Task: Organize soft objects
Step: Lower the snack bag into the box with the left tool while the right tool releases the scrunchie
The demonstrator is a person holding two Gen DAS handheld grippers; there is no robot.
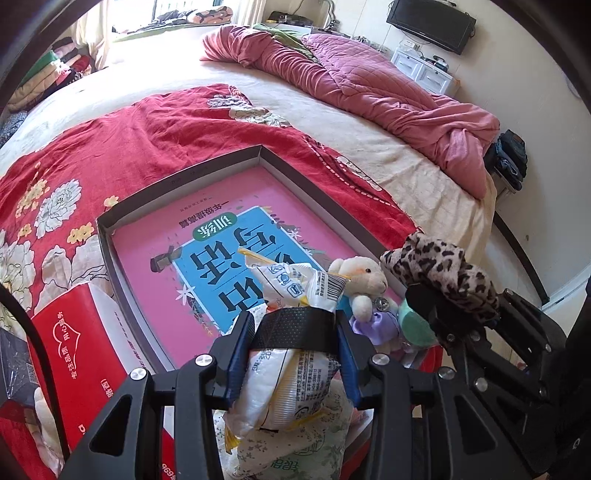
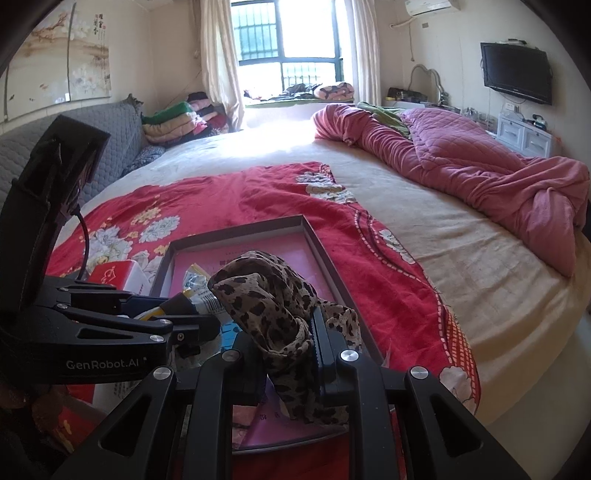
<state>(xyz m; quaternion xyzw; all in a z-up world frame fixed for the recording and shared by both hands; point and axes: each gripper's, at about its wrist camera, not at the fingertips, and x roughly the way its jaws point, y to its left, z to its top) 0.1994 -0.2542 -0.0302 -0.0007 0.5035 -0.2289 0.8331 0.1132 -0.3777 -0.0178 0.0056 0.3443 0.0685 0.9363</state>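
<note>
Bed point(image 2: 461, 258) carrying covers and a tray

A red floral blanket point(image 2: 229, 199) is lying across its middle, bearing a shallow box point(image 2: 321, 240); a pink quilt point(image 2: 480, 162) is bunching toward two o'clock.

Book cover point(image 1: 192, 236) partly hidden by snack packet point(image 1: 295, 288), television point(image 1: 432, 24) edge-cropped

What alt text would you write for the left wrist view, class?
The left gripper clamps a white snack packet over a shallow box lined with a pink book on a red floral blanket. The right gripper beside it holds leopard-print cloth.
</note>
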